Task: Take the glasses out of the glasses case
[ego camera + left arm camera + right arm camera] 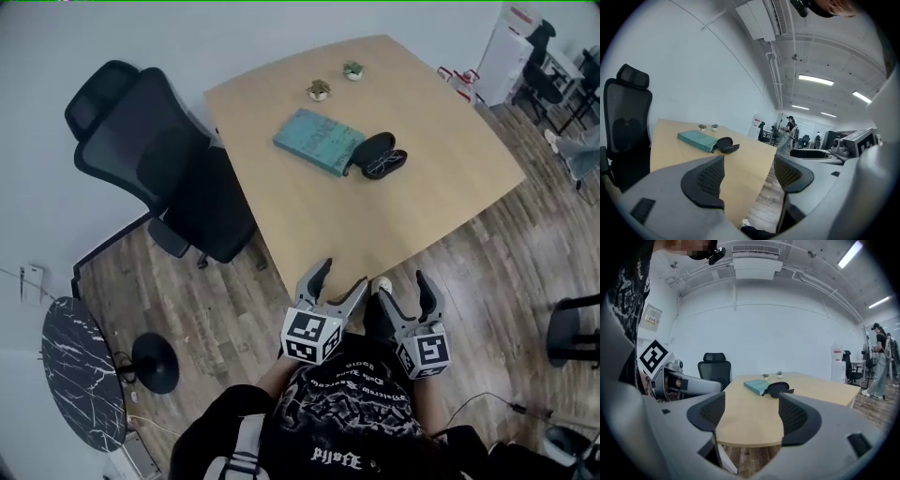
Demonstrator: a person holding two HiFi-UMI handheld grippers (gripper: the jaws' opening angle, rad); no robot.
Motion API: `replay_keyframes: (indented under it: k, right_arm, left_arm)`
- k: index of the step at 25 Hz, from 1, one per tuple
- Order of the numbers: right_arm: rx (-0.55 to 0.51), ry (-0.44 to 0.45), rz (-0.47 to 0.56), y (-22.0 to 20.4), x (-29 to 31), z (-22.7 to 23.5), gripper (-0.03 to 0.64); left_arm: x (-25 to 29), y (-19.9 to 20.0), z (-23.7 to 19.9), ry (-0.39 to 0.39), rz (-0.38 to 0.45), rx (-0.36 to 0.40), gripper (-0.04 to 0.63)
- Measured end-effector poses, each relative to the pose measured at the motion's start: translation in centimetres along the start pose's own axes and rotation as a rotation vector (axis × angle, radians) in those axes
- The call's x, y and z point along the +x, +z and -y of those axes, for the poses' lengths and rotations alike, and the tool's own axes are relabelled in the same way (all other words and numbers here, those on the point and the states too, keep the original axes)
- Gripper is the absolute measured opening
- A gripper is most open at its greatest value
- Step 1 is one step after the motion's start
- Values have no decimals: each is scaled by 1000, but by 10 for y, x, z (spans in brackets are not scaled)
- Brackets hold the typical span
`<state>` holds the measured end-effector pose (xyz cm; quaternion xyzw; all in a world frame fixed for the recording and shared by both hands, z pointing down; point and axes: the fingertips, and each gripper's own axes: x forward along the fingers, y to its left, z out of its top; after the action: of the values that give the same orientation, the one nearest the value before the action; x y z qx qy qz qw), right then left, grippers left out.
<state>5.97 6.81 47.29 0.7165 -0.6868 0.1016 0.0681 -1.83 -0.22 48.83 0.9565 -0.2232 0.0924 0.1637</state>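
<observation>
An open black oval glasses case lies on the light wooden table, touching the right end of a flat teal book, the dark-framed glasses resting in its half farther from the book. The left gripper and the right gripper both hang well apart from the book, on the person's side past the table edge, jaws spread wide with nothing between them
</observation>
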Motion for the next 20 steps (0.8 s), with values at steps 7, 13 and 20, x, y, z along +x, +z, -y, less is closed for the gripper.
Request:
replay_keyframes:
  k: [7,13,20]
  right_arm:
    - [-10,177,-24,29,89,76,356]
    - [-33,328,-58,35,147,128,356]
    - [-103,503,-157,22,193,157,356]
  left_arm:
    - [88,38,-13,94,15,-36,342]
    - [150,60,-26,220,24,-50,342]
    - [193,59,-42,379,14,-124,342]
